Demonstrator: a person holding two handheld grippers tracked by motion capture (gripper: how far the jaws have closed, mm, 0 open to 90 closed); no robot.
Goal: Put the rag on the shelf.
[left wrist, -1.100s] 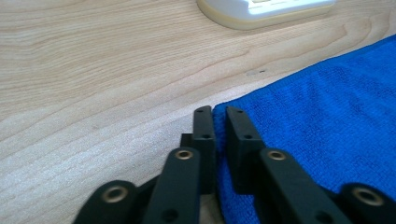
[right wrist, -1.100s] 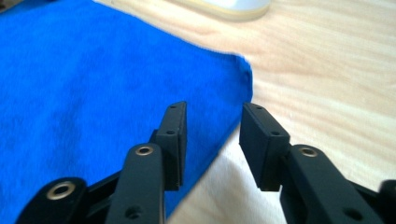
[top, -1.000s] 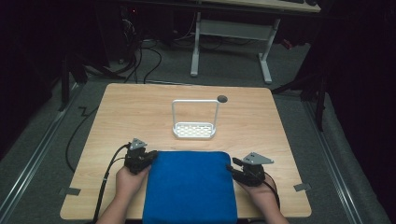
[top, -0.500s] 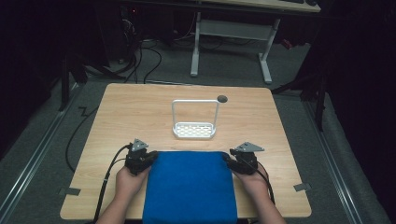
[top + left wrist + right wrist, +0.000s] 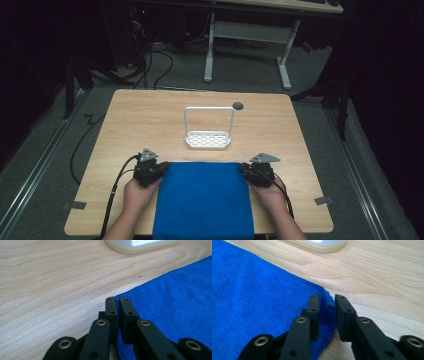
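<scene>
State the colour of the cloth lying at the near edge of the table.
The cloth is solid bright blue, shown best in the high view.

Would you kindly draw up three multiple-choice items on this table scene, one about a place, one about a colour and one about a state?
1. Where does the white rack stand?
A. on the blue towel
B. on the bare table beyond the towel
C. on the floor

2. What colour is the towel?
A. blue
B. red
C. green

3. How do the jaws of the left gripper stand?
A. wide open, far from the towel
B. nearly closed at the towel's corner
C. closed round the rack's handle

Answers: 1 B, the high view shows wood of the table between rack and towel. 2 A, it is blue in all three views. 3 B, the left gripper view shows a narrow gap at the towel's corner.
</scene>
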